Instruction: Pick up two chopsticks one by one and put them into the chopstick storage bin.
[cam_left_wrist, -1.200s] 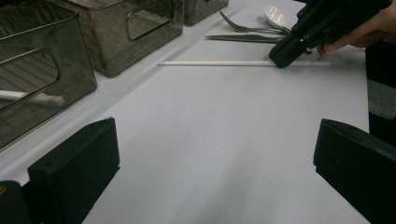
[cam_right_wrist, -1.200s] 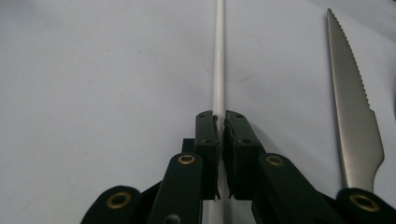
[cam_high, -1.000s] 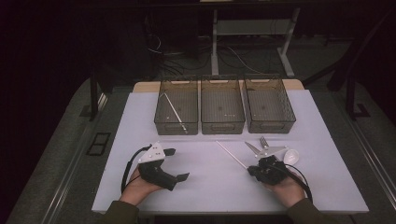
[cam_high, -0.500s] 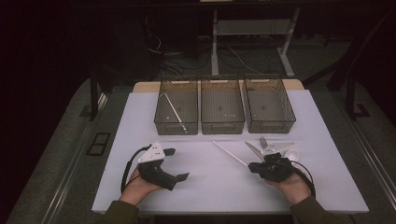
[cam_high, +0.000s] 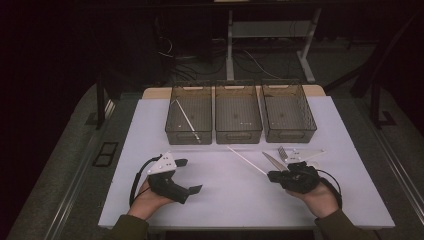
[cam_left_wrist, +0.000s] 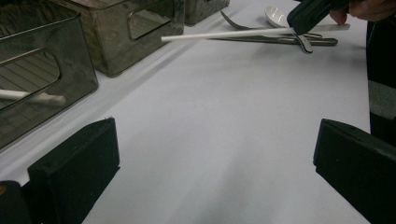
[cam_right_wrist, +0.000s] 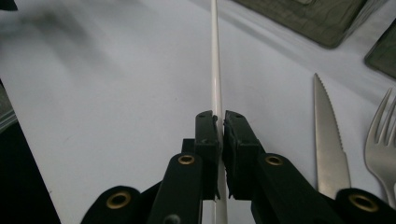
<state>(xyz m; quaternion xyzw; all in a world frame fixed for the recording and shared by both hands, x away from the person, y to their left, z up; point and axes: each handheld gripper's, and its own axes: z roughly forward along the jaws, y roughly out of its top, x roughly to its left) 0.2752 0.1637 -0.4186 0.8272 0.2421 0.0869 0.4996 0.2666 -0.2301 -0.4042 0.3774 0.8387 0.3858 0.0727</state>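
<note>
My right gripper (cam_high: 274, 176) (cam_right_wrist: 219, 126) is shut on a thin white chopstick (cam_high: 245, 160) (cam_right_wrist: 215, 70), held near one end and raised slightly off the white table, its long end pointing toward the bins. In the left gripper view the same chopstick (cam_left_wrist: 224, 34) hovers level above the cutlery. My left gripper (cam_high: 189, 176) (cam_left_wrist: 215, 172) rests at the front left of the table, open, with nothing between its jaws.
Three dark see-through bins stand in a row at the back: the left bin (cam_high: 175, 125) holds another white chopstick (cam_high: 187, 120), then the middle bin (cam_high: 237, 135) and right bin (cam_high: 289, 132). A knife (cam_high: 272, 161), fork (cam_high: 283, 153) and white spoon (cam_high: 307, 151) lie beside my right gripper.
The right hand has risen a little and shifted slightly right, lifting the chopstick off the table. The left hand has stayed still.
</note>
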